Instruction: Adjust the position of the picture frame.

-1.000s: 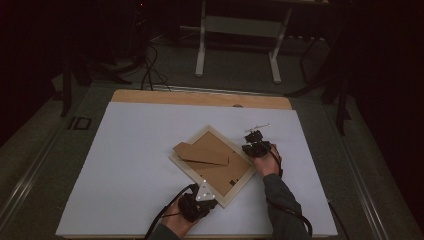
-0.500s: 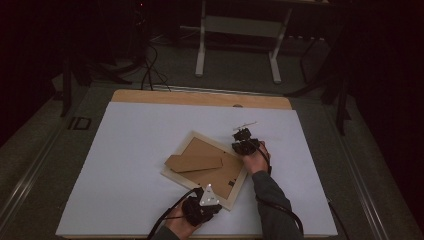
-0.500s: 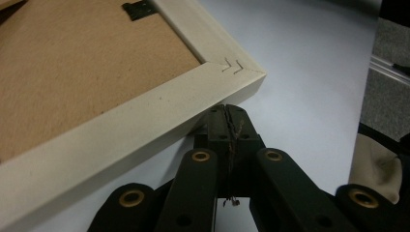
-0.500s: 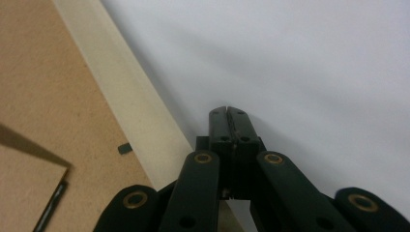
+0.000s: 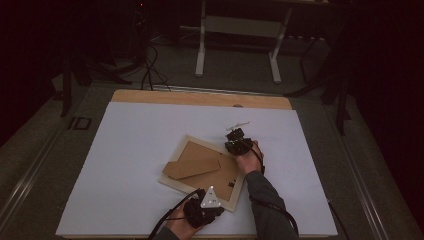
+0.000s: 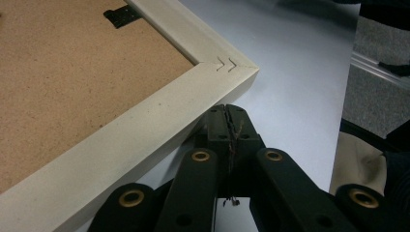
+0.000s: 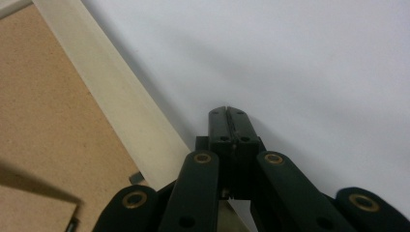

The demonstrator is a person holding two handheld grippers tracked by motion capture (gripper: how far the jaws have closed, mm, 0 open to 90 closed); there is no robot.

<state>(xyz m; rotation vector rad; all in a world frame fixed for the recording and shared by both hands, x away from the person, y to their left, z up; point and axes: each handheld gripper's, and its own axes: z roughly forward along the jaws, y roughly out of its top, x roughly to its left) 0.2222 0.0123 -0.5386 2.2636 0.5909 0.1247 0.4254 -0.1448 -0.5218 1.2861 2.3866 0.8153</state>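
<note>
Risk: both claws are pressed together w/ nothing pinched, so they can only nudge. The left gripper [image 6: 227, 113] butts the picture frame [image 5: 200, 170] at its lower-right corner, and a shove there would prob. spin it on the slick white table sheet [image 5: 135, 150] rather than slide it straight. The right gripper [image 7: 227, 113] sits just beside the frame's rim, right of centre in the high view; a slip could catch the easel stand [image 5: 192, 167].

Frame lies face-down at mid-frame, skewed: pale wood border, brown fibreboard back, black turn clip [image 6: 121, 14].
</note>
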